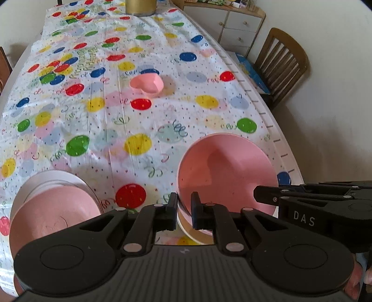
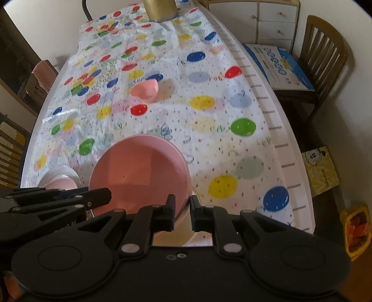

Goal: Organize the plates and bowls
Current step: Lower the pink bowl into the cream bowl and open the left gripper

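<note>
A large pink bowl [image 1: 225,172] is held tilted above the table between both grippers. My left gripper [image 1: 184,209] is shut on its left rim. My right gripper [image 2: 182,210] is shut on its right rim; the bowl also shows in the right wrist view [image 2: 139,176]. A cream plate [image 1: 186,230] lies under the bowl. A pink plate [image 1: 51,216] sits on a white plate [image 1: 58,176] at the near left. A small pink heart-shaped bowl [image 1: 147,83] stands mid-table, also in the right wrist view [image 2: 145,90].
The table carries a balloon-print cloth [image 1: 139,120]. A gold cylinder [image 1: 140,7] stands at the far end. A wooden chair [image 2: 325,60] with a blue box [image 2: 279,67] is to the right. A yellow box [image 2: 322,173] and a toy bin [image 2: 355,230] sit on the floor.
</note>
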A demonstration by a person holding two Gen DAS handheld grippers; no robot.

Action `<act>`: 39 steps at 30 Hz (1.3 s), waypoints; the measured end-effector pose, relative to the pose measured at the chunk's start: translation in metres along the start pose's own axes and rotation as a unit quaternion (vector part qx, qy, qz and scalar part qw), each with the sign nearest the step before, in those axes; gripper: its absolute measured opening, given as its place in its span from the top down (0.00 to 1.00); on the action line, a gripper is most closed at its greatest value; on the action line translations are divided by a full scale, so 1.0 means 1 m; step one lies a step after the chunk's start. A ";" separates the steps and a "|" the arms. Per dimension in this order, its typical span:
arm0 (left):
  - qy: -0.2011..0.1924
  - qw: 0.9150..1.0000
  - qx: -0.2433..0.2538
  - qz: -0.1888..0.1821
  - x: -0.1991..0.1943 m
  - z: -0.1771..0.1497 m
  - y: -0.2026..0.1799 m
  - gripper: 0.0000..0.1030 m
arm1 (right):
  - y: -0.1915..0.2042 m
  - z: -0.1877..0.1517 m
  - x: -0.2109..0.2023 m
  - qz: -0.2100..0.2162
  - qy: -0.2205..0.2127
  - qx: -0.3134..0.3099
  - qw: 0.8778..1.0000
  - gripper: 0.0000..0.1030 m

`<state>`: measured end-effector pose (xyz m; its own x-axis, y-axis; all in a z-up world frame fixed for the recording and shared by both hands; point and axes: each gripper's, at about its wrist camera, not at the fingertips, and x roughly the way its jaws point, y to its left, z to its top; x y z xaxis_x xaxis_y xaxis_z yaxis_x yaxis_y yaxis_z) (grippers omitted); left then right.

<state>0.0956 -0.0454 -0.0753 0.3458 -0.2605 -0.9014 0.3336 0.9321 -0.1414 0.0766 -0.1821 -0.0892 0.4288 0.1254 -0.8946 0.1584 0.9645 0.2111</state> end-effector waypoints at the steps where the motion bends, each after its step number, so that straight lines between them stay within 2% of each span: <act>1: 0.002 1.000 0.001 0.001 0.001 -0.003 -0.001 0.90 | -0.001 -0.002 0.001 0.000 0.002 0.001 1.000 0.89; 16: 0.015 1.000 0.006 0.008 0.019 -0.013 -0.002 0.90 | -0.002 -0.016 0.017 -0.011 0.011 0.005 1.000 0.89; 23: 0.026 1.000 0.002 -0.002 0.025 -0.014 0.002 0.90 | -0.003 -0.016 0.023 -0.015 0.019 0.009 1.000 0.89; 26: 0.028 1.000 -0.001 -0.009 0.025 -0.013 0.005 0.90 | -0.003 -0.015 0.021 -0.013 0.020 0.011 1.000 0.85; 29: 0.023 1.000 0.005 -0.008 0.020 -0.012 0.007 0.90 | -0.002 -0.011 0.015 -0.016 0.010 0.007 1.000 0.80; 39: -0.007 1.000 0.009 -0.007 -0.008 0.002 0.016 0.89 | 0.004 0.008 -0.008 -0.002 -0.015 -0.011 1.000 0.75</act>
<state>0.1006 -0.0287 -0.0697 0.3534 -0.2769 -0.8936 0.3544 0.9236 -0.1461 0.0816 -0.1807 -0.0781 0.4542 0.1154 -0.8834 0.1406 0.9699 0.1990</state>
